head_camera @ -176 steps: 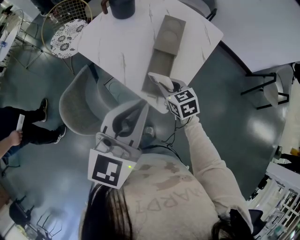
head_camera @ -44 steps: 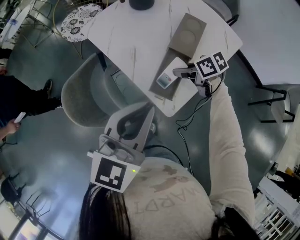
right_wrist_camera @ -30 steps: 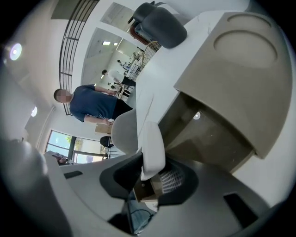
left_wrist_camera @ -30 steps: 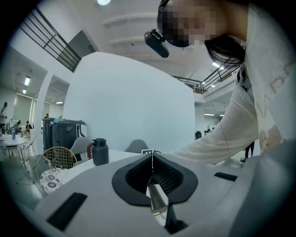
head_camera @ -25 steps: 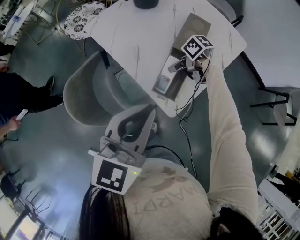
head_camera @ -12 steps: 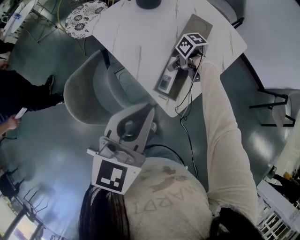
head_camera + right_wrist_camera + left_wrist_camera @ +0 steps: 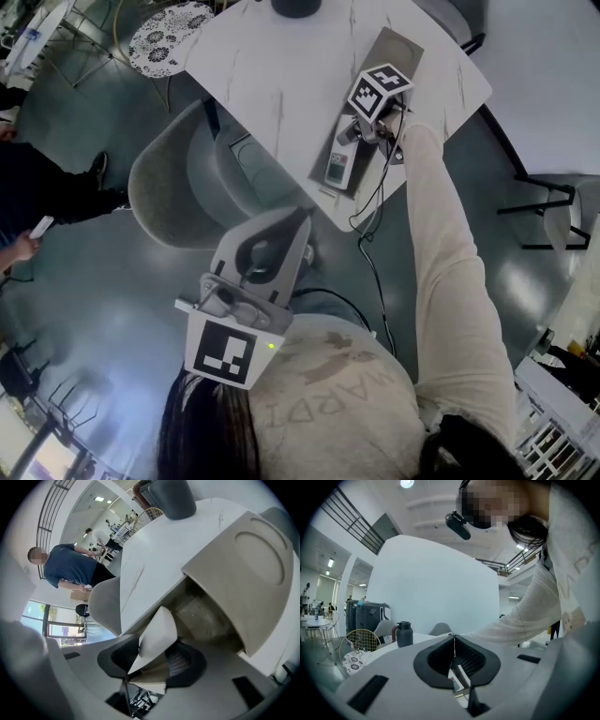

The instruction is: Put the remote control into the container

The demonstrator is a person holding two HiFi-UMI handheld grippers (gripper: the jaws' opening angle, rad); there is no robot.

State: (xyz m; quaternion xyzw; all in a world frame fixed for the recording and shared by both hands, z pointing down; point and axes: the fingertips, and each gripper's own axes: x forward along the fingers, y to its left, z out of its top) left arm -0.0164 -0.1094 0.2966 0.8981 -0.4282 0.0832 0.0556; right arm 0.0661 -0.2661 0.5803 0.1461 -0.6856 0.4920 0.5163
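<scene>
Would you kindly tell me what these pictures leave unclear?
- Remote control buttons: too small in head view; right gripper view shows only a plain side between the jaws of the right tool, which have just been opening.
- Container middle: head view, under the marker cube.
- Dark jug: head view, cut by top edge.

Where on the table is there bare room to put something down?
The bare tabletop left of the container, from the flask to the near edge, is free. Crowded: the container's open end, where the remote control sits between the right gripper's jaws, which have just been opening.
</scene>
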